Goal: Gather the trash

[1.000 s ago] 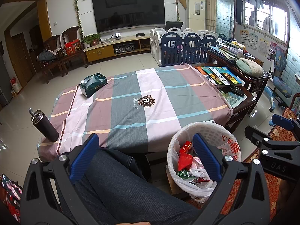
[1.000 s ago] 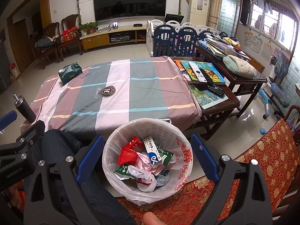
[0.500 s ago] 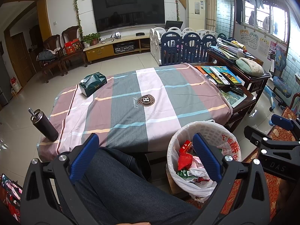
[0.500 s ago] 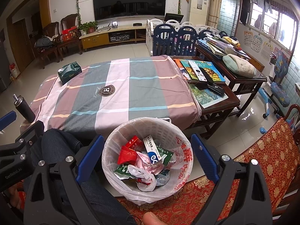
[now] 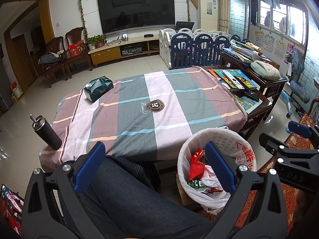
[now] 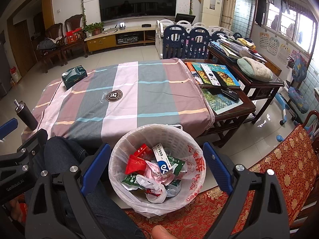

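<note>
Both tools released, nothing held: left tool (image 5: 154, 164) over person's denim leg (image 5: 127, 195), right tool (image 6: 157, 163) above lined trash basket (image 6: 191, 137) full of wrappers (image 6: 151, 166). Beyond: striped surface (image 6: 127, 99), thermos (image 5: 46, 131) near edge, tissue pack (image 5: 98, 88) far corner.

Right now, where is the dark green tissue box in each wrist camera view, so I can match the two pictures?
Left wrist view: the dark green tissue box sits upper left of centre, on the far left corner of the striped tablecloth.
Right wrist view: the same box lies further left, again on the cloth's far left corner.
Shared landmark: the round H badge printed mid-cloth.
</note>
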Demonstrator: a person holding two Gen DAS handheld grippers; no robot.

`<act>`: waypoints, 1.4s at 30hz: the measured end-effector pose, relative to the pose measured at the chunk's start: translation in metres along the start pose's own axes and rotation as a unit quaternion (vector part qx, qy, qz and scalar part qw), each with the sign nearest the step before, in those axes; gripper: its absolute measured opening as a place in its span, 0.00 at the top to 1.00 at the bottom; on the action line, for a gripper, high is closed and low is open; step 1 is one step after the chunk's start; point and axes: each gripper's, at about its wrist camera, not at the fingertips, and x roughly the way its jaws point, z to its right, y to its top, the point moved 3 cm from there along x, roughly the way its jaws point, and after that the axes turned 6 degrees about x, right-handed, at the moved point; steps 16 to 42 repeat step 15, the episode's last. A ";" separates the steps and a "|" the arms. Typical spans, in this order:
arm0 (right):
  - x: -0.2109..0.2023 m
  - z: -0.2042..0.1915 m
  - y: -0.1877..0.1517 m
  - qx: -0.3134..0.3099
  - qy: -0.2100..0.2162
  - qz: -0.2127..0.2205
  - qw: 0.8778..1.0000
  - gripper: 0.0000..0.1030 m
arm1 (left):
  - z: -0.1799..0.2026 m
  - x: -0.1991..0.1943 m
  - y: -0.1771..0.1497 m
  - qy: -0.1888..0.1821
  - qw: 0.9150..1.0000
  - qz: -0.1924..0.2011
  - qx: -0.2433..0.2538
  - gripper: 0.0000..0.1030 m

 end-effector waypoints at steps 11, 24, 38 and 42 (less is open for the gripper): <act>0.001 0.000 -0.003 0.003 -0.001 -0.002 1.000 0.11 | 0.001 0.005 -0.013 0.005 1.000 -0.006 0.008 0.03; -0.002 -0.001 -0.003 0.005 0.002 0.004 1.000 0.11 | -0.007 0.007 -0.013 0.013 1.000 -0.011 0.003 0.03; -0.002 -0.001 -0.003 0.005 0.002 0.004 1.000 0.11 | -0.007 0.007 -0.013 0.013 1.000 -0.011 0.003 0.03; -0.002 -0.001 -0.003 0.005 0.002 0.004 1.000 0.11 | -0.007 0.007 -0.013 0.013 1.000 -0.011 0.003 0.03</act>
